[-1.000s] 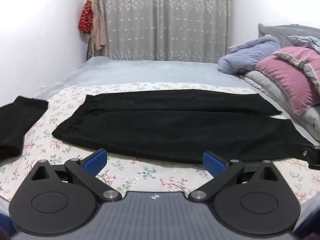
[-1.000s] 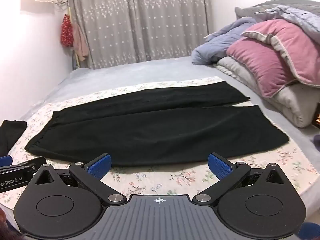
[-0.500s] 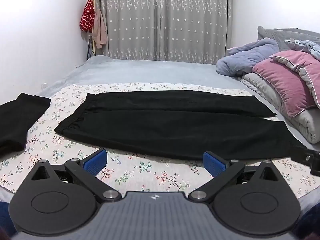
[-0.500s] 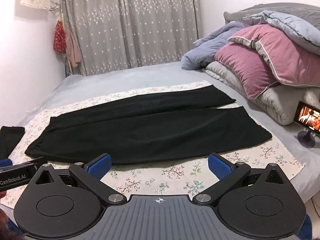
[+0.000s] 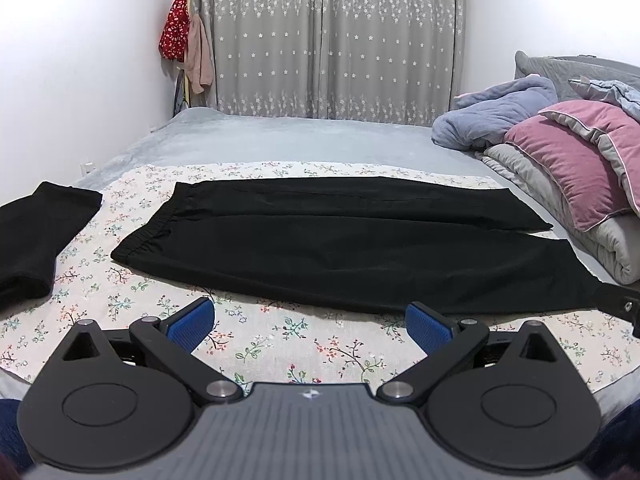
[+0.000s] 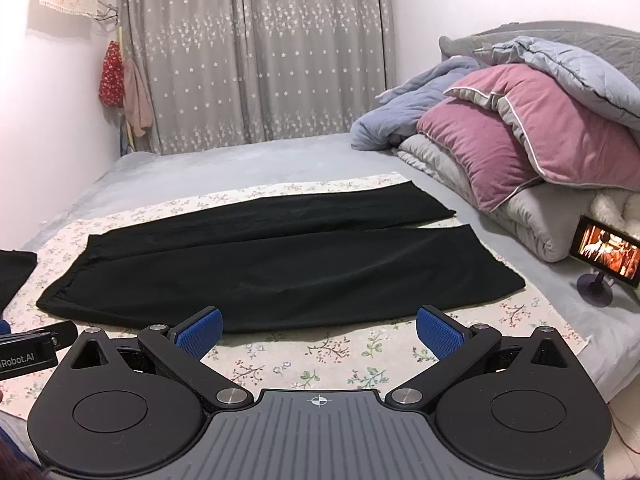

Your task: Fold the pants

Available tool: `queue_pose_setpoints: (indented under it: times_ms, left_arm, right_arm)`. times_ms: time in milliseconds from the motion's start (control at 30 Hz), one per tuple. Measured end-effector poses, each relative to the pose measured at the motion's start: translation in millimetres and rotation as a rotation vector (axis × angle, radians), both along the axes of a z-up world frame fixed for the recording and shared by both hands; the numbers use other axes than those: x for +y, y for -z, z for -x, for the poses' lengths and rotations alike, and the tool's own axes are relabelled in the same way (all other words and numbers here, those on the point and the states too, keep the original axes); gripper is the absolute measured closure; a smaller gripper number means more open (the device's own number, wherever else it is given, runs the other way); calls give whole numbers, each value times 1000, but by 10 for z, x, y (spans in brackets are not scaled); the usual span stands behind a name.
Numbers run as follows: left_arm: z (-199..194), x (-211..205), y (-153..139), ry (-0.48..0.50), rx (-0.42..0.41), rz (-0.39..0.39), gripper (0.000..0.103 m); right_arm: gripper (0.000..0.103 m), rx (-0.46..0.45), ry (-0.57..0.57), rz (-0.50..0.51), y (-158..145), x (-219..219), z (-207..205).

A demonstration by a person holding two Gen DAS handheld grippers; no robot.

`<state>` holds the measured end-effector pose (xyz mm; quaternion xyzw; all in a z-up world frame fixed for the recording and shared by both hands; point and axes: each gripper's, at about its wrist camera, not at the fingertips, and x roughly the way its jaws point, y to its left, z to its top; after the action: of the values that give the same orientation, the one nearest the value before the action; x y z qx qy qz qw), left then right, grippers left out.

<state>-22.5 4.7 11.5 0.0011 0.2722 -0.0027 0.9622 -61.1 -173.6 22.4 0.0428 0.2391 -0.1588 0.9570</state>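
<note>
- Left claw (image 5: 308,326) is spread wide with nothing in it, blue pads (image 5: 190,323) hanging over the floral sheet (image 5: 280,344) just short of the pants' near edge.
- Right claw (image 6: 318,330) is the same deal: wide open, empty, sitting low over the sheet by the near leg.
- Black pants (image 5: 340,240) are laid out flat on that sheet on the bed (image 5: 280,140), waistband to the left, both legs running right, slightly split apart at the hems.
- Another dark garment (image 5: 36,236) lies off to the left, apart from the pants.
- On the right there's a phone on a stand (image 6: 604,250) with its screen lit, next to a pile of bedding with a pink pillow (image 6: 512,128).
- Way back: grey starry curtains (image 5: 332,40) and some clothes hanging in the corner (image 5: 184,44).
</note>
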Motion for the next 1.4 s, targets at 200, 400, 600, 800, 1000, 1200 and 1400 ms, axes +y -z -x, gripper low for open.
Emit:
queue_pose_setpoints:
  times_ms: [200,400,600,800,1000,1200,1400]
  left_arm:
    - [-11,8,-5,2,-1,0,0]
    - [-17,-9,6,5,6,0,0]
    - [-29,-3,6,2,11,-4,0]
    - [-47,3,17,-2,14,-13,0]
    - [-45,6,16,-13,9,-17,0]
    - [-45,7,13,-23,10,-18,0]
    - [-39,25,18,-54,7,-12,0]
  right_arm:
    - [0,7,13,27,14,44,-17]
    - [0,7,24,38,19,47,-20]
    - [0,10,31,45,29,60,-31]
    - [0,10,36,55,18,69,-36]
    - [0,6,48,58,8,49,-32]
    - [0,5,49,57,5,27,-31]
    - [0,5,58,58,24,-25,-31]
